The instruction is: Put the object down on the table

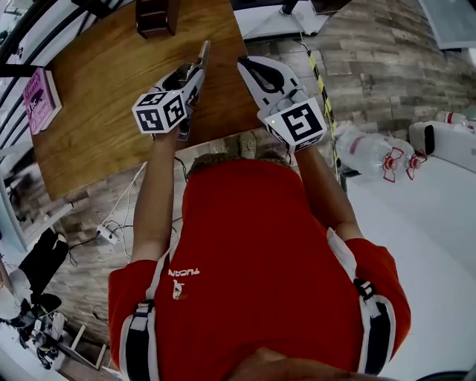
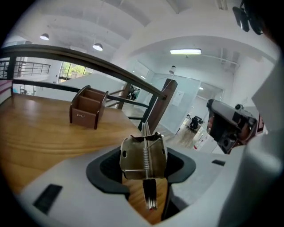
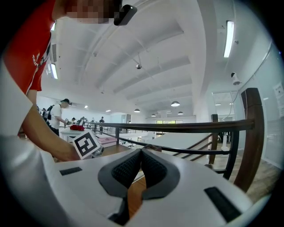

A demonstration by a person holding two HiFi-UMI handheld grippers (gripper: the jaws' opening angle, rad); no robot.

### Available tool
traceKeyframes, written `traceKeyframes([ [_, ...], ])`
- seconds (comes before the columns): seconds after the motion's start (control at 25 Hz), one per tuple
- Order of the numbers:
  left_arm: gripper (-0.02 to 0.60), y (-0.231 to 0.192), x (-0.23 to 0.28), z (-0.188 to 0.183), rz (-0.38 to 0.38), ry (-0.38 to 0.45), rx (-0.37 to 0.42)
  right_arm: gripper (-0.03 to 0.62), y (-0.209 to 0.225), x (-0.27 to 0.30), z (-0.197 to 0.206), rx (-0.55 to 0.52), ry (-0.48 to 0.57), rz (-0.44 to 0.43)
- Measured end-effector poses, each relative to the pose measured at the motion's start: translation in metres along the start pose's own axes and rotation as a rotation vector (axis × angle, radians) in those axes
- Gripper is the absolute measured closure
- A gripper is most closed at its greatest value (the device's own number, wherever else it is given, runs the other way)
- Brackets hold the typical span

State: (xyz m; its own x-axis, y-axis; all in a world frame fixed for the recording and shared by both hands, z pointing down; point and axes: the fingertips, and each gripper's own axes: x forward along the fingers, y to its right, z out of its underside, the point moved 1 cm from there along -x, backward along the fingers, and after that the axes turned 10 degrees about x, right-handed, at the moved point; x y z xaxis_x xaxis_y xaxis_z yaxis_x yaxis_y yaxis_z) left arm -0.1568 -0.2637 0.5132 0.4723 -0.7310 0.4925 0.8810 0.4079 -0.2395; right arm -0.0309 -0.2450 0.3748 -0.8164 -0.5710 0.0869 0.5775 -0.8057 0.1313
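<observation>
A hinged metal clip [image 2: 143, 156] with a coil spring down its middle stands upright between the black pads of my left gripper [image 2: 144, 167], which is shut on it. In the head view the left gripper [image 1: 195, 73] hovers over the near right part of the wooden table [image 1: 104, 104], and the metal clip [image 1: 201, 55] pokes out forward past the jaws. My right gripper [image 1: 248, 68] is beside it over the table's right edge. In its own view the right gripper [image 3: 141, 154] is shut, pads touching, with nothing between them.
A brown wooden box [image 1: 156, 16] stands at the table's far side, also the brown box [image 2: 88, 107]. A pink book [image 1: 41, 99] lies at the left edge. A dark railing [image 3: 177, 128] runs behind. Plastic bottles [image 1: 368, 152] lie on a white table to the right.
</observation>
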Motion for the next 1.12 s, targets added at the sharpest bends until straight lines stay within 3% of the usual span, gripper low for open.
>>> traceKeyframes([
  [0.52, 0.360, -0.014, 0.036, 0.026, -0.017, -0.191, -0.003, 0.569, 0.011, 0.003, 0.012, 0.022, -0.035, 0.040],
  [1.12, 0.355, -0.023, 0.054, 0.033, -0.064, -0.216, 0.059, 0.569, 0.030, -0.002, 0.016, 0.035, -0.047, 0.072],
])
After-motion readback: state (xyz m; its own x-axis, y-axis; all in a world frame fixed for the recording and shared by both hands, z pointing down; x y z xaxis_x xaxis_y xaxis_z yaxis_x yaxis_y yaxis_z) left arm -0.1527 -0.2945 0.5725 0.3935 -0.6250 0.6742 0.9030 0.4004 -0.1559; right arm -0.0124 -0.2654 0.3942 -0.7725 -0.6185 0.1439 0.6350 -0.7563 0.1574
